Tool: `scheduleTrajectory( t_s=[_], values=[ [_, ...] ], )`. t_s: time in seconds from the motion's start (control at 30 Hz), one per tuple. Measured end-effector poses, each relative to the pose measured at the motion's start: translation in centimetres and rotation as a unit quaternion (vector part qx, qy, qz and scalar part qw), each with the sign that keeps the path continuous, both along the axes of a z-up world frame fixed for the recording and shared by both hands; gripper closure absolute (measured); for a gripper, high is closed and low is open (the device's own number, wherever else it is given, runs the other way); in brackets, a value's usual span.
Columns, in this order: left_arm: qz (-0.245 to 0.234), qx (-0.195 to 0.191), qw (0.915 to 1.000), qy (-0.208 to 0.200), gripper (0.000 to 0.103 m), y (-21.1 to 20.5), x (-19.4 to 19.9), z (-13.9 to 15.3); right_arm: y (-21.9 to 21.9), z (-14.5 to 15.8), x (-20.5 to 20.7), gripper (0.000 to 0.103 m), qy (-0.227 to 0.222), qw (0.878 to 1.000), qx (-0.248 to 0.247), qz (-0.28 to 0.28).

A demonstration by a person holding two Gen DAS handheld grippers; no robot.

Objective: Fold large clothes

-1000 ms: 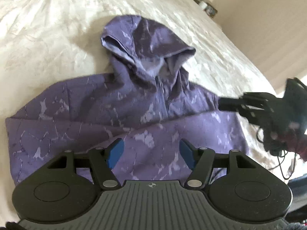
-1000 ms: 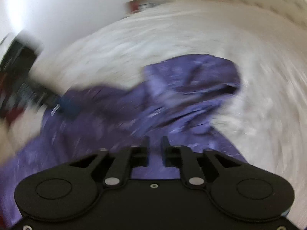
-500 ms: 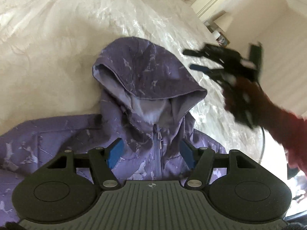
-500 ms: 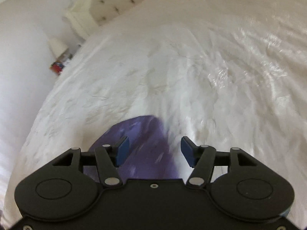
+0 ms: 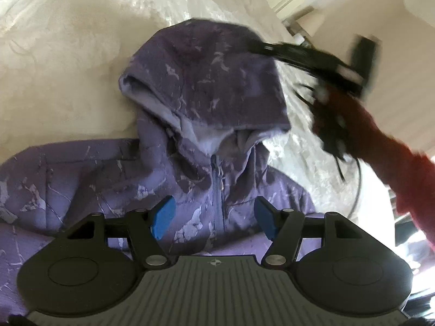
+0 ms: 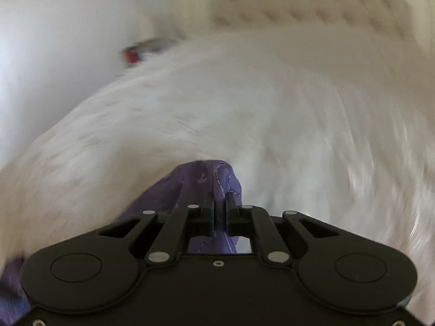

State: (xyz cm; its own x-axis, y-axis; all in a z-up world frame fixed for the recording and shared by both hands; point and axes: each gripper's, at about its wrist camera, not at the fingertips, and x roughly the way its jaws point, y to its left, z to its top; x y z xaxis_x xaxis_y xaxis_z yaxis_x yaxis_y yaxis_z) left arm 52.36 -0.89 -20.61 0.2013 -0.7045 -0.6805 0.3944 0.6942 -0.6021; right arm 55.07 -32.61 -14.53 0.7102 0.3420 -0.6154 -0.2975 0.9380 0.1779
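Left wrist view: no wording can be read; the only marking is a small round emblem (image 5: 214, 262) on the grey ribbed body of the left claw (image 5: 214, 217). Its blue pads (image 5: 162, 217) stand well apart, with nothing pinched between them, over the chest of a purple marbled hoodie (image 5: 190, 141). The hoodie lies front-up on a cream bed (image 5: 54, 54), its long axis running from the bottom of the frame to the top, hood toward the upper centre, zip down the middle. Its hem is hidden behind the claw body and its left sleeve is cut off at the left edge. At the upper right the right claw (image 5: 261, 46), blurred, meets the top edge of the hood; behind it a red sleeve (image 5: 394, 163) leaves the right edge.

Right wrist view: heavily smeared, so the bedding and a tufted headboard (image 6: 312, 2) at the top are soft. The right claw (image 6: 219, 203) is closing, its dark fingers (image 6: 208, 209) nearly together on a pinched peak of the purple fabric (image 6: 206, 176) at lower centre. A small red object (image 6: 131, 54) at the upper left is too blurred to identify.
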Motion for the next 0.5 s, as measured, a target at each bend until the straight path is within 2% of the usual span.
scheduleTrajectory(
  t_s=[0.1, 0.23, 0.3, 0.37, 0.5],
  values=[
    [0.000, -0.013, 0.9999, 0.001, 0.041, 0.7, 0.4, 0.8, 1.6, 3.2, -5.5, 0.091, -0.057, 0.995, -0.044, 0.069],
    [0.000, -0.027, 0.9996, 0.005, 0.039, 1.7, 0.4, 1.9, 4.3, 4.4, -13.6, 0.092, -0.093, 0.972, -0.140, 0.167],
    [0.001, -0.037, 0.9993, 0.010, 0.038, 2.2, 0.2, 2.4, 5.2, 3.7, -16.9, 0.092, -0.089, 0.960, -0.170, 0.205],
    [0.003, -0.048, 0.9986, 0.020, 0.034, 2.9, 0.1, 2.7, 6.3, 2.3, -20.2, 0.092, -0.085, 0.943, -0.209, 0.244],
    [0.012, -0.072, 0.9962, 0.047, 0.033, 3.7, -0.1, 2.5, 7.8, -1.3, -24.3, 0.092, -0.057, 0.918, -0.261, 0.293]
  ],
)
